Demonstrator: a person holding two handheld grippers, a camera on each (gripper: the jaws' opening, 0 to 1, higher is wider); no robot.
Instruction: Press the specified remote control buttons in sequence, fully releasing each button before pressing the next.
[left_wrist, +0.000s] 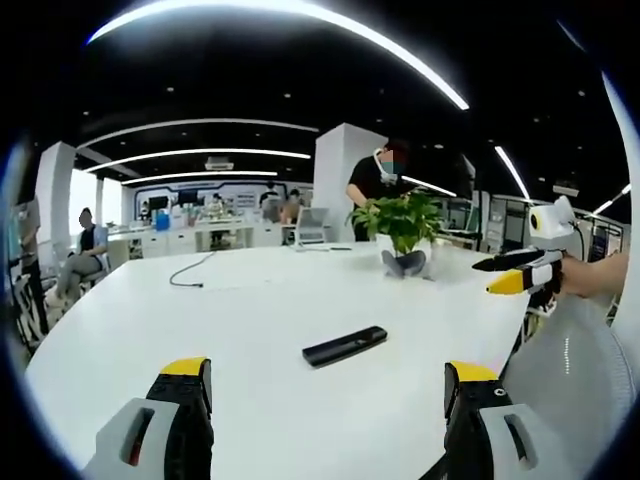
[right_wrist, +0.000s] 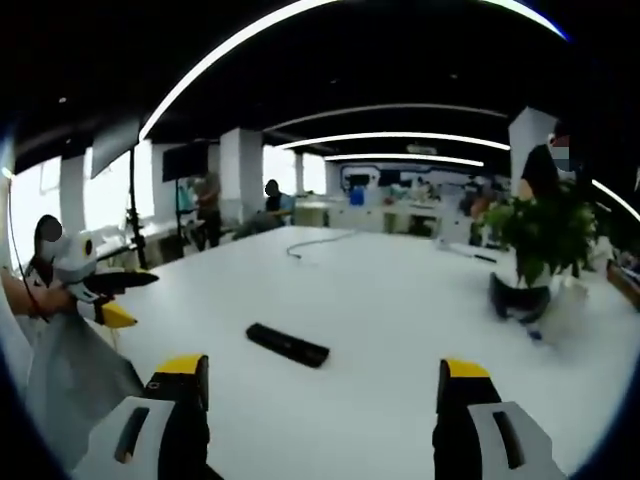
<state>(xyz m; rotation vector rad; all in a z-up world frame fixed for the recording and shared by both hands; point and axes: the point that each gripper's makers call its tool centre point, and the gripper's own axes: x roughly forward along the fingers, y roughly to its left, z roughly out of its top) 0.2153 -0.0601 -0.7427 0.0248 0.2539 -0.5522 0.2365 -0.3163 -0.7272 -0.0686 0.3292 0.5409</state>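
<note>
While the remote control (left_wrist: 345, 345) lies flat and alone on the white table (left_wrist: 250, 300), nothing is touching it, so as far as these pictures show no press is under way and the button sequence still lies ahead; whether any button has been pressed cannot be told from how things lie. Its buttons are too small to make out. In the right gripper view the remote control (right_wrist: 288, 344) sits beyond the right gripper (right_wrist: 320, 375), ahead of the gap between its jaws and a little toward the left jaw, well apart from both yellow tips. That gripper's jaws stand wide. The left gripper (left_wrist: 328, 375) is likewise spread wide, with the remote beyond it and roughly midway between its jaws, clear of them.

Farther from the remote, toward the table's far side, a potted plant (left_wrist: 400, 228) stands, and a dark cable (left_wrist: 190, 272) trails across the tabletop well away from the remote. Beyond the table a person (left_wrist: 378, 180) stands behind the plant, and other people sit at distant desks.
</note>
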